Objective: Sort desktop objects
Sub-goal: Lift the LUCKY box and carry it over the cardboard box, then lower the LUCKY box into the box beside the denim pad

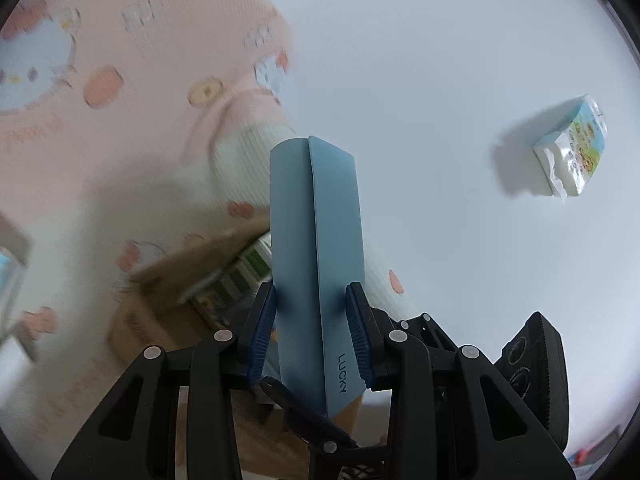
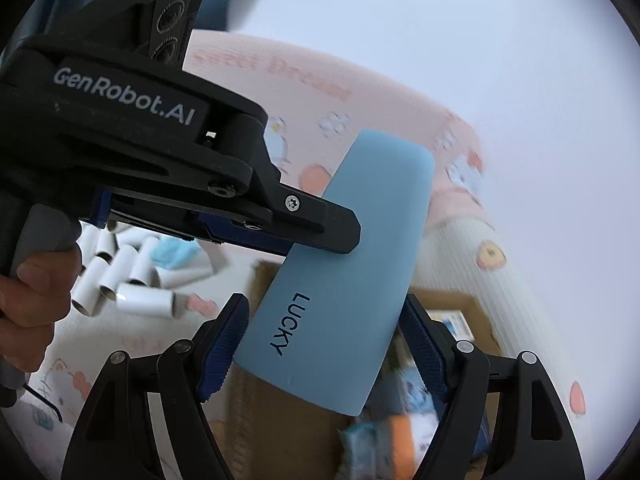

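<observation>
The left gripper (image 1: 312, 336) clamps a blue case (image 1: 316, 264) marked LUCKY by its narrow sides, lifted above a cardboard box (image 2: 280, 400). To the right, the right gripper (image 2: 320, 356) stands wide around the case's end, pads not pressing. Far right, a tissue pack (image 1: 570, 146) lies on the white table (image 1: 440, 80).

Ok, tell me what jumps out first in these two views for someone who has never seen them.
A light blue case marked LUCKY fills the middle of both views, clamped by the left gripper. In the right wrist view it also lies between the right gripper's wide jaws; whether those pads touch it is unclear. Behind it spreads a pink cartoon-print cloth, and a small printed packet sits alone at right on the white surface.
</observation>
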### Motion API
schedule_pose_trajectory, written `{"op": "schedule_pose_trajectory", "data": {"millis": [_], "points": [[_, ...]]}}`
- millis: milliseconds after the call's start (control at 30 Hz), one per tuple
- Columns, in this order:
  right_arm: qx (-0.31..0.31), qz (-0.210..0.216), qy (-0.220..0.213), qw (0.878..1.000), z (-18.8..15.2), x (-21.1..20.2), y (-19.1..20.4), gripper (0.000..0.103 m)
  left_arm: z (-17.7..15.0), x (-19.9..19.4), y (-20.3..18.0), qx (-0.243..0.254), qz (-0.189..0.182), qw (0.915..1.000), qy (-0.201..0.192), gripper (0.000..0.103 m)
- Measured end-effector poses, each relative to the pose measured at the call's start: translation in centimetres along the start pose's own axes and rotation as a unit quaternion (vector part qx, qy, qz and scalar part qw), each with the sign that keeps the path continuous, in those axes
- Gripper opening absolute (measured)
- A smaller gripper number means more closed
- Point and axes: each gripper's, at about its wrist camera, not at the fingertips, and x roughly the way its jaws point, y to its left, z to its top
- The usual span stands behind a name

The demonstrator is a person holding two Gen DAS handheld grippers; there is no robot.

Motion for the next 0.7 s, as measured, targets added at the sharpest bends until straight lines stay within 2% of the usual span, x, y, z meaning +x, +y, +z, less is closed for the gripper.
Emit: {"op": "schedule_pose_trajectory", "data": {"millis": [200, 333, 433, 533, 700], "points": [[0.009, -0.017, 0.049, 0.999, -2.4, 2.5, -3.6, 0.076, 0.1, 5.2, 0.4, -0.016, -0.013, 0.9986, 0.048, 0.039], [0.015, -0.025, 0.081, 0.996, -2.7, 3.1, -6.1, 0.076, 1.2, 8.3, 0.2, -0.020, -0.016, 0.9954, 0.092, 0.039], [0.022, -0.032, 0.094, 0.995, -2.8, 3.7, -7.7, 0.076, 2.0, 10.0, -0.4, -0.016, -0.023, 0.9935, 0.110, 0.039], [0.026, -0.042, 0.098, 0.994, -2.9, 3.8, -9.0, 0.076, 2.3, 11.2, -0.5, -0.039, -0.038, 0.9913, 0.120, 0.039], [0.021, -0.034, 0.126, 0.991, -4.0, 3.7, -10.3, 0.076, 0.5, 12.8, -1.6, -0.033, -0.030, 0.9898, 0.135, 0.039]]}}
